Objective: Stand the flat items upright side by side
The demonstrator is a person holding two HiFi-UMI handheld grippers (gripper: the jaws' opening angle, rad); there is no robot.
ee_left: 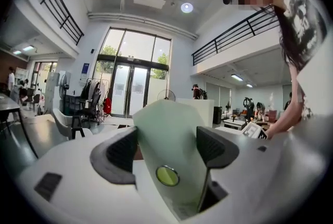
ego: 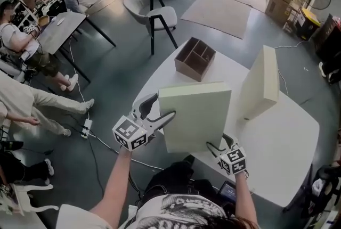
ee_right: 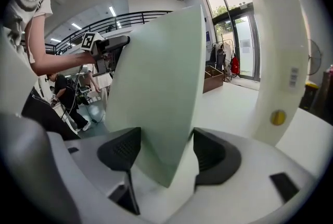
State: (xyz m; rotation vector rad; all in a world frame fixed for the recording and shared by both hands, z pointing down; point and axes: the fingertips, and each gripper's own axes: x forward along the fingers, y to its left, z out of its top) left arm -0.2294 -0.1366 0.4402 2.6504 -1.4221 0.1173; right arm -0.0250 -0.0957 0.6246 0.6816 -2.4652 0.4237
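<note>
both grippers are clamped on the pale green flat box (ego: 194,116), left gripper (ego: 165,105) on its left edge and right gripper (ego: 220,144) at the bottom rt corner, box held upright over the near edge of the white table (ego: 277,153). only the left gripper view shows me its round yellow-green sticker (ee_left: 167,175), no readable print. right gripper view adds a yellow dot (ee_right: 278,117) + small label (ee_right: 294,77), too blurred to read, on the second flat box (ego: 261,81), upright on the table behind.
</note>
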